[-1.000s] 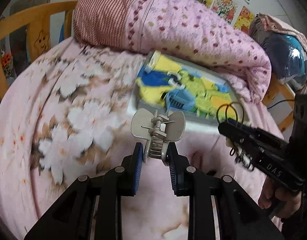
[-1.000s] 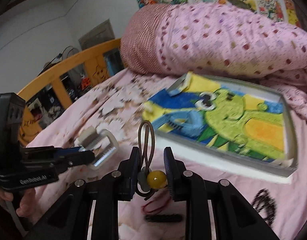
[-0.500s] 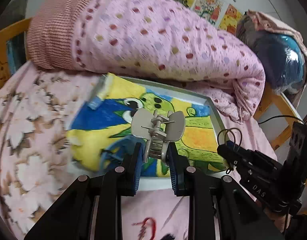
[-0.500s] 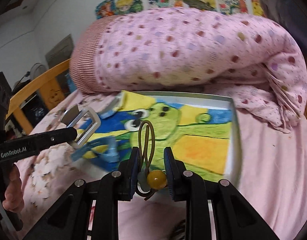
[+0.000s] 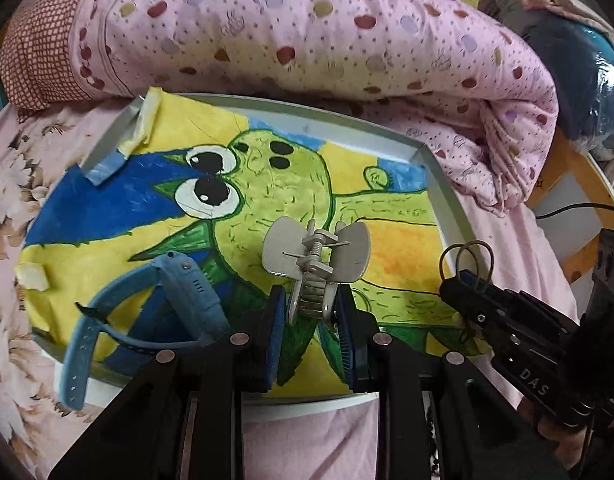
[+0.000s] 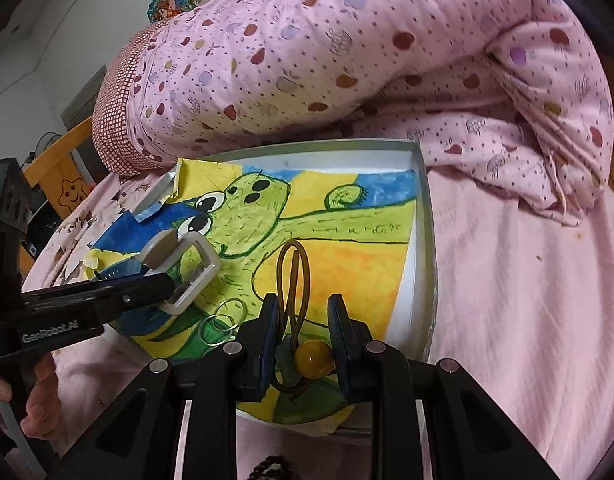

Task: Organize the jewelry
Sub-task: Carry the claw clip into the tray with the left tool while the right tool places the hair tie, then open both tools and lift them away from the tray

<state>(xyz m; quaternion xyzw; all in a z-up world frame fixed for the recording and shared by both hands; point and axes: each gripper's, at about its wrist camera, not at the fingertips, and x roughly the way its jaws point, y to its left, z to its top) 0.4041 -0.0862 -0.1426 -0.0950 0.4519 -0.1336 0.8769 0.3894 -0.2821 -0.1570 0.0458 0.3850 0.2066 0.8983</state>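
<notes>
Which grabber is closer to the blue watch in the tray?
Left. The left gripper, shut on the grey hair claw, hovers right beside the blue watch. The right gripper, holding the hair tie, is farther across the tray.

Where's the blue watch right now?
In the left wrist view, the blue watch lies at the tray's near-left corner on the frog drawing, left of the held hair claw.

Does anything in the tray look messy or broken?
Yes. The frog drawing lining the tray is peeling: its far left corner curls up over the rim. The blue watch is sloppy too, its strap hanging over the tray's near edge.
</notes>
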